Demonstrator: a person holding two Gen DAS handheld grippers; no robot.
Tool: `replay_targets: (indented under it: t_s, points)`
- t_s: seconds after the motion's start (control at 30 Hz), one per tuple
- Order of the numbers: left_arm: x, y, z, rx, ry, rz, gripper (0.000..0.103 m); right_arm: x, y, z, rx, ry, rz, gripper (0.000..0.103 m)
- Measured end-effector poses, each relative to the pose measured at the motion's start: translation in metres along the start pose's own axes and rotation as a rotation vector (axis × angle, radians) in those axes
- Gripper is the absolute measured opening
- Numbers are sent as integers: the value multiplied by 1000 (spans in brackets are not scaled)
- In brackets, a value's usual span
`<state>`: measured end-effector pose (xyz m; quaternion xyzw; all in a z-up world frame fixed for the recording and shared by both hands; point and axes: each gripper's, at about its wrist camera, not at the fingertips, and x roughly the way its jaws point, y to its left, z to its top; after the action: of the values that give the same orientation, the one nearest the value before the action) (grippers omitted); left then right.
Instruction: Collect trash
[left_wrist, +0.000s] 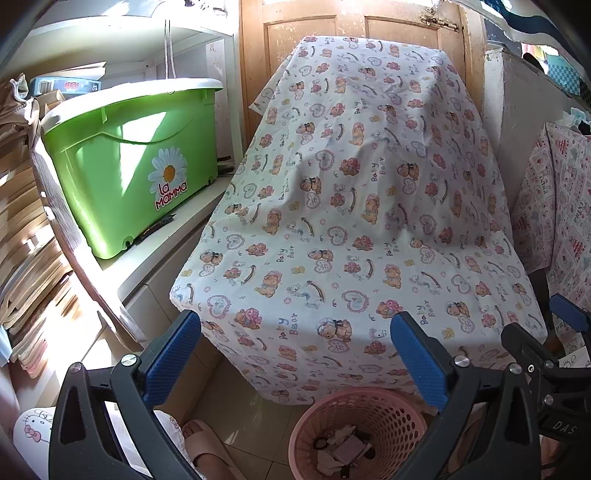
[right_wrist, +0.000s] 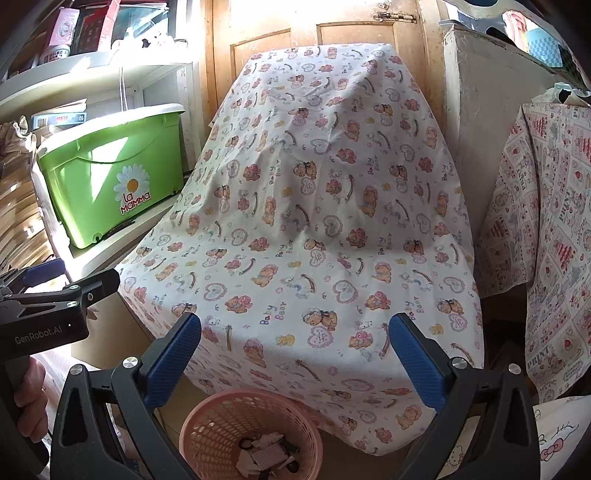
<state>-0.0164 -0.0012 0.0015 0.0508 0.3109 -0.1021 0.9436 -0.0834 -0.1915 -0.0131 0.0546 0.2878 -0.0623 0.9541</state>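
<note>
Down at the bottom of both wrist views stands the pink basket (left_wrist: 360, 435), a round plastic bin with a lattice of small holes in its wall; it sits on the pale tiled floor just in front of the draped table, its rim close to the hanging edge of the cloth; inside lies the trash (right_wrist: 267, 454): crumpled whitish scraps, a small pale checked piece and a few dark bits, heaped at the bottom; what each scrap is cannot be told.

Both tongs are spread wide and hold nothing; the left gripper (left_wrist: 295, 354) has its blue ribbed pads far apart, with the cloth showing between them; the right gripper (right_wrist: 295, 356) stands the same way, above the basket; each tool also shows at the edge of the other's view, and a hand (right_wrist: 31, 402) grips the handle of the left one.

The tablecloth (left_wrist: 354, 206) is white, printed with bears, hearts and the repeated words "Baby Bear"; it covers the table wholly and falls toward the floor.

The green tub (left_wrist: 129, 162) on the white shelf at the left carries a daisy sticker reading "La Mamma"; the body of the left tool, seen from the right wrist, reads "GenRobot.AI"; the right tool, seen from the left wrist, bears the letters "DAS"; a second patterned cloth (right_wrist: 554, 236) at the right shows the word "PRINT"; a Hello Kitty face is printed on the white fabric (left_wrist: 33, 430) at the lower left.
</note>
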Motion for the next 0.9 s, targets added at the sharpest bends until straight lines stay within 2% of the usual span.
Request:
replay_targets:
  t_s: [0.9]
  points:
    - [-2,-2,0,11,-5,6,101,0,0,0,-3,1,1,102]
